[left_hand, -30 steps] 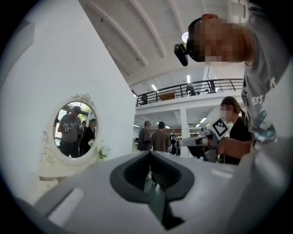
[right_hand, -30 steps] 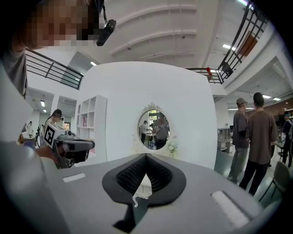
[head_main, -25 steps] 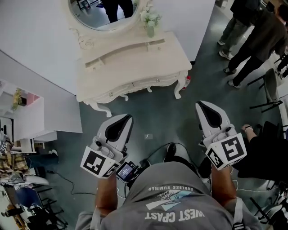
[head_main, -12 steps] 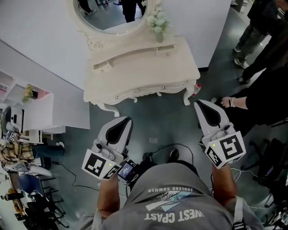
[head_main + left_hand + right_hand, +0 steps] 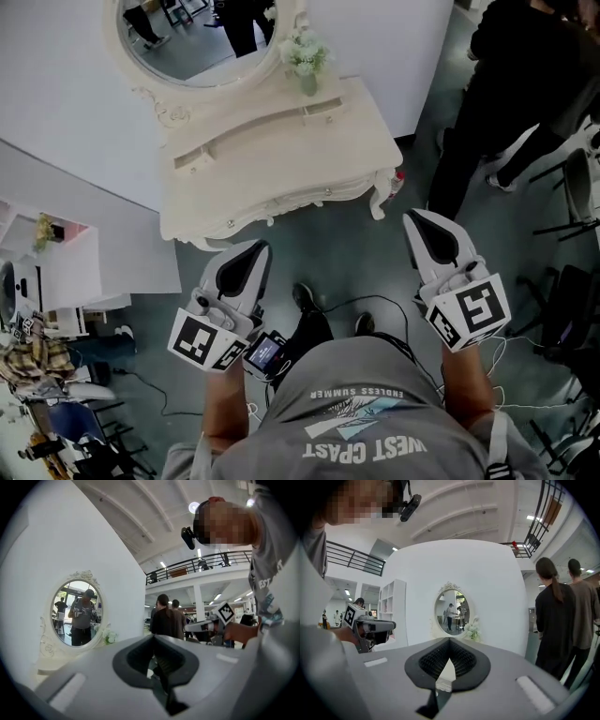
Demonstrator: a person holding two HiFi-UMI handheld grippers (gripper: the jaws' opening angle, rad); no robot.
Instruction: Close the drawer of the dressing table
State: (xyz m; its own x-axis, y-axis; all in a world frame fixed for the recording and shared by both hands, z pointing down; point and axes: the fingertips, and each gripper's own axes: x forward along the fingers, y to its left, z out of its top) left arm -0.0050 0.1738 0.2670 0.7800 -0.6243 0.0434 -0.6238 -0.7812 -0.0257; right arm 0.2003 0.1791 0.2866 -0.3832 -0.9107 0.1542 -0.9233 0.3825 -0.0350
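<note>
Tongs, L (image 5: 247,264) & R (image 5: 431,236): both shut, empty, prob. held as pushers. Dressing table (image 5: 272,141) well apart, by wall; drawer (image 5: 281,200) at near edge, opening unclear.

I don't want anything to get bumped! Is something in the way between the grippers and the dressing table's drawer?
Nothing visible is in the way. Only bare floor lies between the left gripper, the right gripper and the drawer of the dressing table. The people stand off to the right.
</note>
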